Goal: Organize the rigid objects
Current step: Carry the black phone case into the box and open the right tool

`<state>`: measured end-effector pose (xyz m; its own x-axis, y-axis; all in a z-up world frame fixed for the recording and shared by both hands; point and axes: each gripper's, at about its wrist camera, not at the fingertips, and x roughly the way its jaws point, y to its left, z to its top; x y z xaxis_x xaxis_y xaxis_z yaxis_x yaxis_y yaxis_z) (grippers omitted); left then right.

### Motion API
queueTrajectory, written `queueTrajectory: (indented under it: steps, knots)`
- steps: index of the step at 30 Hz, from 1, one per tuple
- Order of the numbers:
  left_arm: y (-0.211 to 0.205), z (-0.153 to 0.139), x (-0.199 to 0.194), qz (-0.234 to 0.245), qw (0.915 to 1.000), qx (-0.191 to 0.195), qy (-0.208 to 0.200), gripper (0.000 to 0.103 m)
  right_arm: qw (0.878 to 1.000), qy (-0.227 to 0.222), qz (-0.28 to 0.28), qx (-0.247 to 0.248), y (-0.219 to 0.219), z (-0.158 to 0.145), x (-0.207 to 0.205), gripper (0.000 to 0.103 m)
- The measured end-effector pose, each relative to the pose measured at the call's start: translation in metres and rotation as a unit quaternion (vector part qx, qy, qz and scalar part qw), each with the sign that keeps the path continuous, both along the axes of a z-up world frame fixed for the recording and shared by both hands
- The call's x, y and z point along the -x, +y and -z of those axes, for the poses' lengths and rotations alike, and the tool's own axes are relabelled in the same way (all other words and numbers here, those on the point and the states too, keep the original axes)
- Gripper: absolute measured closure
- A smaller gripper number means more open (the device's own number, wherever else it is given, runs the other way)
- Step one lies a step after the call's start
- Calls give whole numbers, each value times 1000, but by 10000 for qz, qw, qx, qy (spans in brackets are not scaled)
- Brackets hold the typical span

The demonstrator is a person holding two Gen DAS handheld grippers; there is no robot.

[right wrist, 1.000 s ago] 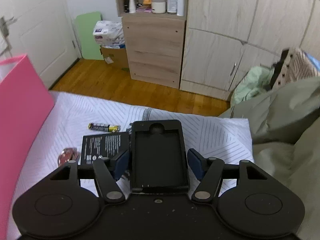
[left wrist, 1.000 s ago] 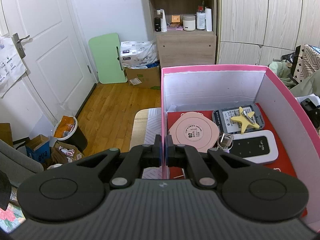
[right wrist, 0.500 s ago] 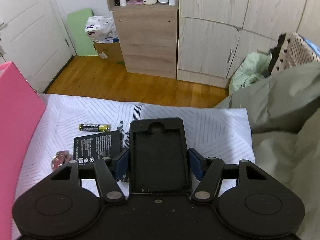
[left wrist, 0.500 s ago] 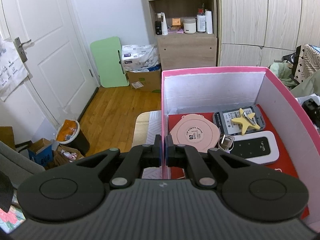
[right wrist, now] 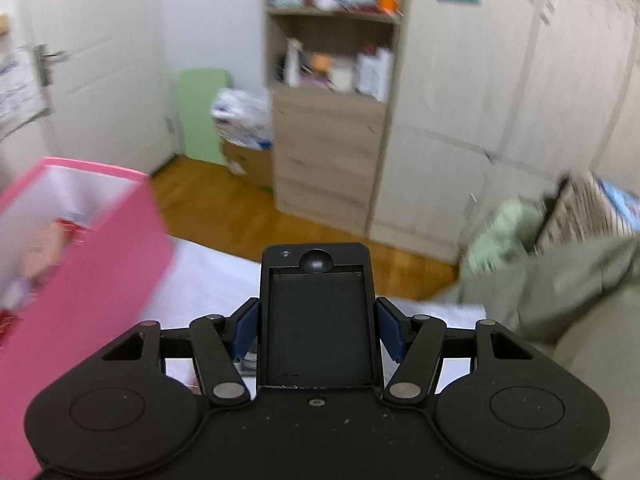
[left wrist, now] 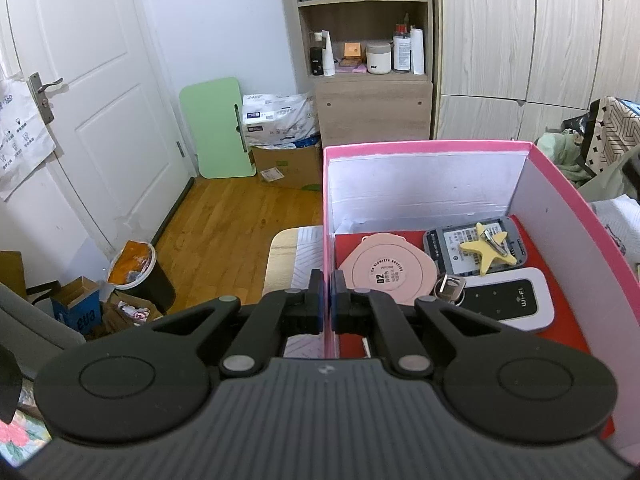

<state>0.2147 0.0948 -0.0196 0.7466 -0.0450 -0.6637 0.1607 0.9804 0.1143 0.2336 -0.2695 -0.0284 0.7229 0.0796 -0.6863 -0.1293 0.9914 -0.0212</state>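
The left gripper [left wrist: 327,300] is clamped tight on the near left wall of the pink box [left wrist: 424,146], steadying it on the bed, while the right gripper [right wrist: 316,328] holds a black phone shell [right wrist: 316,312] by its long edges, raised above the white sheet [right wrist: 208,276] and just to the right of the box. The step in hand looks like carrying the shell into the box; to do it well, lift it clear of the pink rim, keep it flat, and lower it onto the bare red floor at the near side rather than on top of what already lies there. Inside are a round pink case [left wrist: 387,274] printed "02", a black-and-white router [left wrist: 506,300] marked "Wi-Fi", and a yellow star clip [left wrist: 489,253] resting on a grey battery [left wrist: 452,250]. The right-hand view is blurred, so I cannot read any marking on the shell.
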Motion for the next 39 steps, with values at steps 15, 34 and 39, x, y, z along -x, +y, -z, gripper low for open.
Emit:
queueTrajectory:
  steps: [15, 34, 39]
  knots:
    - [0, -1, 0, -26, 10000, -11, -6, 100, 9308, 208, -3641, -270, 145, -62, 21, 37]
    - [2, 2, -4, -49, 9998, 161, 87, 101, 8389, 1874, -4876, 1530, 227, 25, -2, 35]
    - [4, 2, -4, -46, 9997, 225, 90, 101, 8697, 1297, -4592, 1264, 206, -4, 8, 34]
